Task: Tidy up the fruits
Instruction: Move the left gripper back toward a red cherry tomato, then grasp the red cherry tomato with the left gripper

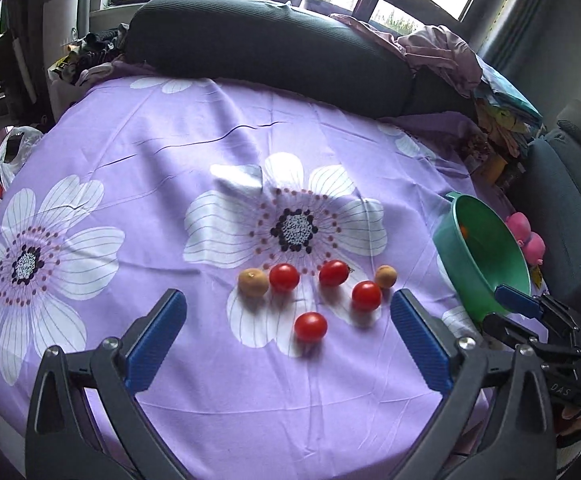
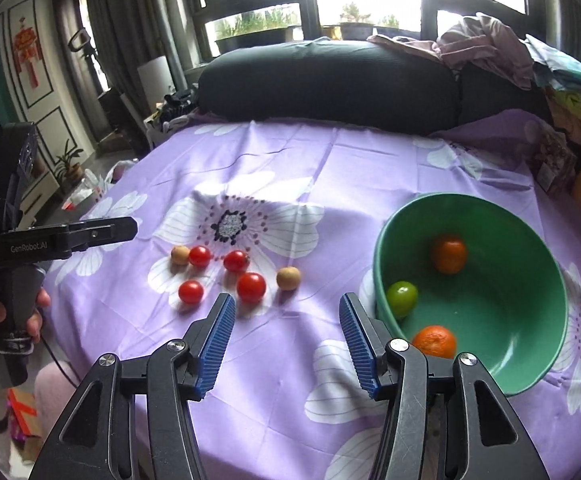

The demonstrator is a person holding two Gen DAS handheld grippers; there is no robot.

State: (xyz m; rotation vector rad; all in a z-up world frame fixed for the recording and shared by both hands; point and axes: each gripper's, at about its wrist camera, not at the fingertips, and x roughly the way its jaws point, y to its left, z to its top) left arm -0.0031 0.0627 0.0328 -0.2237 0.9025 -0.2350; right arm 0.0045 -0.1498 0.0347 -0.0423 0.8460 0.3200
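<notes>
Tomatoes sit right ahead of the left gripper (image 1: 288, 308) in the left wrist view, its blue pads spread wide with nothing between them. Closest to the gap is the nearest cherry tomato (image 1: 310, 326), resting on the purple floral cloth (image 1: 170, 152) just beyond the fingertips; three more red ones and two small brownish fruits (image 1: 253, 282) lie a little farther out. Off past the right-hand pad, the green bowl (image 1: 456, 224) tilts at the cloth's edge, with the right gripper's (image 1: 502, 306) blue tip just in front of it. Over to the right wrist view: the right gripper (image 2: 286, 336) stands partly open and empty, the same red cluster ahead and to its left, the bowl's rim (image 2: 380, 256) just beside its right pad. Inside lie two oranges (image 2: 434, 341) and a green fruit (image 2: 401, 298). These tomatoes look light, smooth-skinned and soft, likely to roll on the cloth and to split if squeezed hard. Best bet: straddle one across its widest middle, pads on opposite sides, and close gently until it is merely held.
</notes>
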